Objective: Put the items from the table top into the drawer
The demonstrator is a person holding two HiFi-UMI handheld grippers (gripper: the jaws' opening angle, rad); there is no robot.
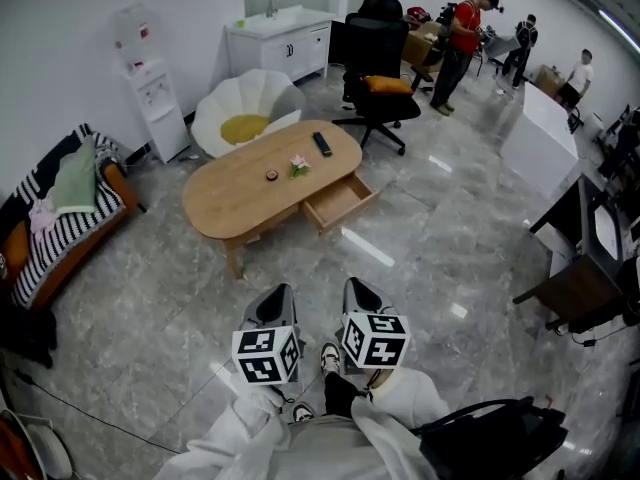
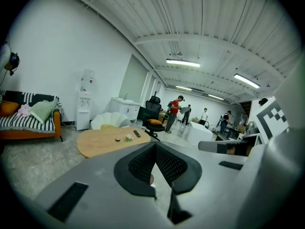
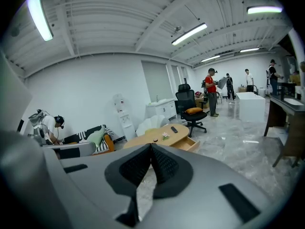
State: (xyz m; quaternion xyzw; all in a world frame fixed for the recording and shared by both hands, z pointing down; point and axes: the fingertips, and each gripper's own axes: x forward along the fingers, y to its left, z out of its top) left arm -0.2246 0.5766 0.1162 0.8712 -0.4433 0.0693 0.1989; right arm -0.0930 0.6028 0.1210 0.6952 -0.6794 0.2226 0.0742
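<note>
The grey marble floor (image 1: pixel 150 338) takes up most of the head view. At the left wall stands a sofa (image 1: pixel 60 233) under a striped cover, and a green cushion (image 1: pixel 75 178) lies on it.

The oval wooden desk (image 1: pixel 240 193) stands mid-room, well ahead of both grippers. Its drawer (image 1: pixel 340 200) is pulled out on the side toward the office chair, and bare wood shows inside it.

Behind the desk, a white petal chair (image 1: pixel 225 108) holds a yellow cushion (image 1: pixel 243 128). A black office chair (image 1: pixel 378 43) carries an orange cushion (image 1: pixel 388 84). A white dispenser (image 1: pixel 155 93) stands against the wall; it bears a red mark that may be a label, too small to read.

The left gripper (image 1: pixel 280 293) and right gripper (image 1: pixel 356 290) hang side by side over the floor, both pointing toward the desk. Each carries a cube of black-and-white square markers with no lettering. In the left gripper view the fingers (image 2: pixel 143 163) meet at their tips, with nothing between them. In the right gripper view the fingers (image 3: pixel 164 168) are likewise closed together on nothing.

All the items lie on the desk top, apart from one another. A black remote (image 1: pixel 322 144) lies nearest the office chair, a small pink flower (image 1: pixel 298 166) lies near the middle, and a small dark disc (image 1: pixel 272 175) lies just beside the flower.
</note>
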